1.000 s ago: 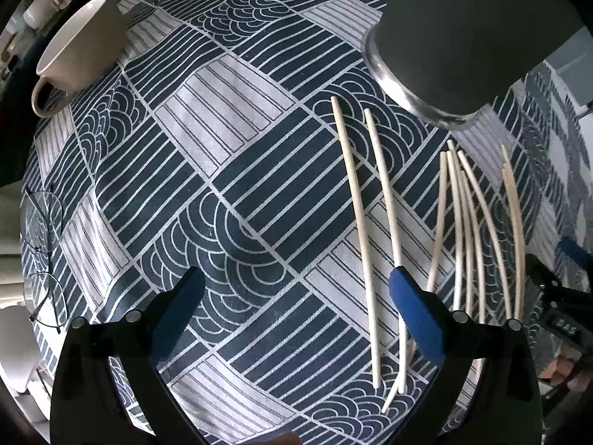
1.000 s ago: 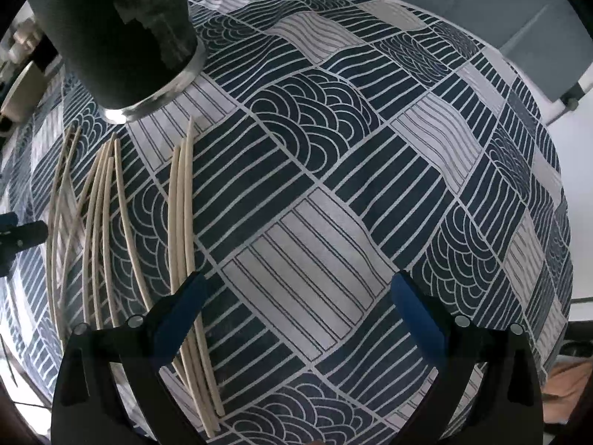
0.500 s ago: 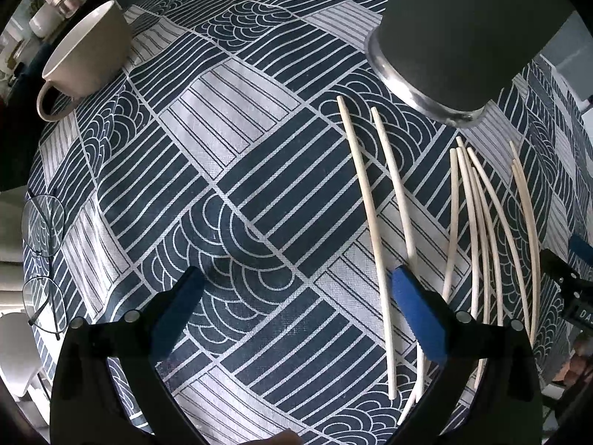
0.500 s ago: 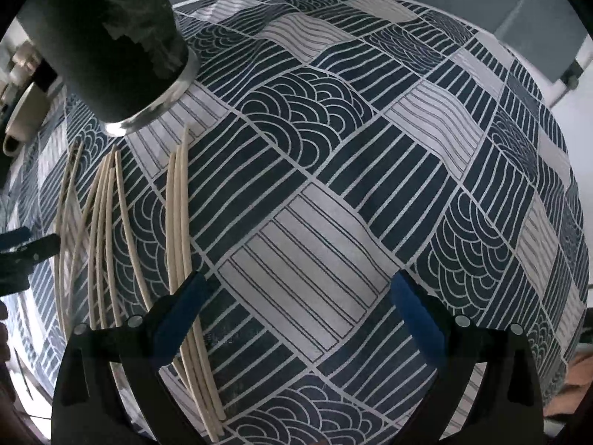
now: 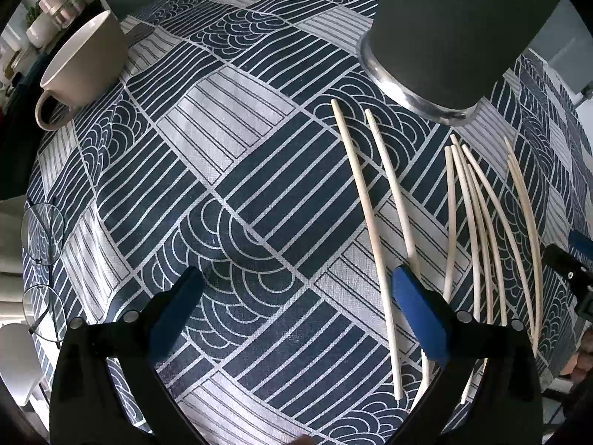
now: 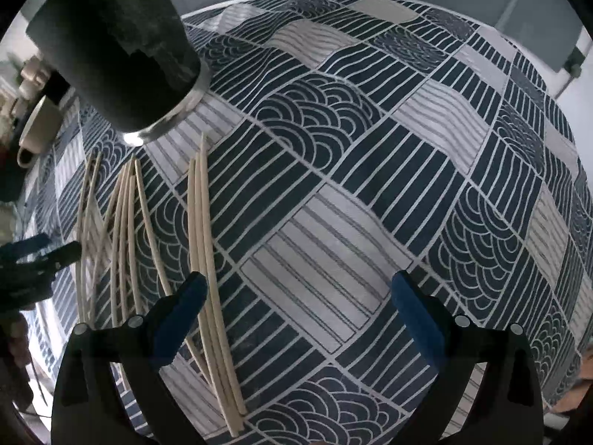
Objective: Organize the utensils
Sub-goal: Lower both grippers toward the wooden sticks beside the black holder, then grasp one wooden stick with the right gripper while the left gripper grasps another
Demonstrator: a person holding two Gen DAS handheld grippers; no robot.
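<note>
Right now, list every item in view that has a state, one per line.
left tool: open, empty, above the cloth.
right tool: open, empty.
chopsticks: loose, flat on the tablecloth, none in the holder.
dark holder: upright beside the chopsticks.
mug: tipped towards the camera; contents not visible.
glasses: on the table's left edge.
</note>
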